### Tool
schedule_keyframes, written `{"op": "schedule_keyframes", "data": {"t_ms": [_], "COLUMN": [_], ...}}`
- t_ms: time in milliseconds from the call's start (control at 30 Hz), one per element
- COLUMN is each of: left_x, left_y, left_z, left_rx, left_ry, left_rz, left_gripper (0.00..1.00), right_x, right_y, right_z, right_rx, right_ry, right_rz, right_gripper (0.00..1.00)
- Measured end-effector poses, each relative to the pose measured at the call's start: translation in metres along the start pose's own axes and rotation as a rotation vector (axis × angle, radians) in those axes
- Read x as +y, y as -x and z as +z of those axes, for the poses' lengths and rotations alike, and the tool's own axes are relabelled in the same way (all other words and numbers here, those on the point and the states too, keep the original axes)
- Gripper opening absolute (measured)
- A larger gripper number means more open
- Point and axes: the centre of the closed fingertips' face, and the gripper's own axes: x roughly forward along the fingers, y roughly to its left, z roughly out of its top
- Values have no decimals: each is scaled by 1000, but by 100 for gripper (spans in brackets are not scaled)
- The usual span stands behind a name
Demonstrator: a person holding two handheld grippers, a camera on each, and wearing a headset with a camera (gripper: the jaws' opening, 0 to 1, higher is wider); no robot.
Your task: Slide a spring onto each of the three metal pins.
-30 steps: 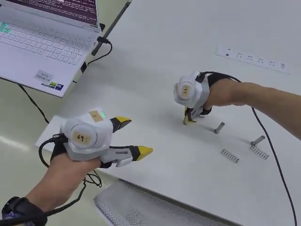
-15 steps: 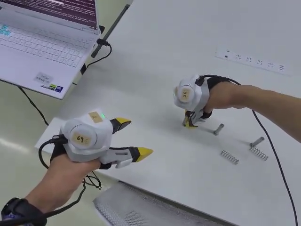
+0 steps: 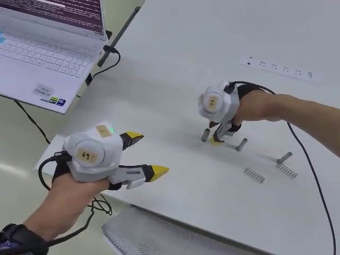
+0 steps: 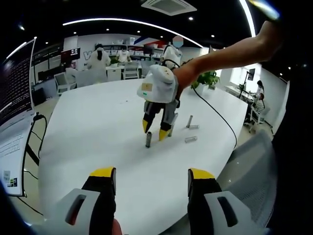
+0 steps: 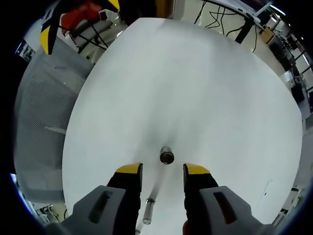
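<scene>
Watching through the head view, I have the right gripper [image 3: 215,139] pointing straight down at the white surface [image 3: 175,69]. Its jaws are apart and grip nothing, and they sit just beside the first pin [image 3: 205,135]. That pin stands upright, long axis vertical. In the right gripper view I see it end-on as a small grey ring just ahead of the yellow jaw ends. In the left gripper view its shaft looks ribbed, perhaps a spring around it, though it is too small to be sure. The second pin [image 3: 241,144] and third pin [image 3: 284,157], plain grey cylinders, also stand on end, further toward the right edge. The nearer spring [image 3: 254,175] lies flat on its side toward the front edge. The farther spring [image 3: 287,170] lies flat just beside the third pin. The left gripper [image 3: 147,154] hangs over the front edge near the left corner, jaws wide apart and empty.
</scene>
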Motion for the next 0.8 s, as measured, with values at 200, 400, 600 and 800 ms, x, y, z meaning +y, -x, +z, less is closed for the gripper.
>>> {"op": "schedule_keyframes", "data": {"t_ms": [200, 400, 600, 800], "left_x": [-3, -6, -10, -10], "left_y": [-2, -5, -7, -8], "left_z": [1, 5, 9, 12], "left_rx": [0, -1, -1, -1], "left_ry": [-5, -12, -24, -29], "left_rz": [-6, -12, -18, -18], "left_gripper": [55, 55, 55, 56], "right_x": [2, 1, -1, -3], "right_y": [12, 23, 31, 47], "right_z": [-6, -7, -8, -8], "right_rx": [-41, -113, -164, -226], "right_ry": [-45, -125, -178, -234], "right_rz": [-26, -59, -86, -138], "right_gripper": [33, 34, 35, 35]}}
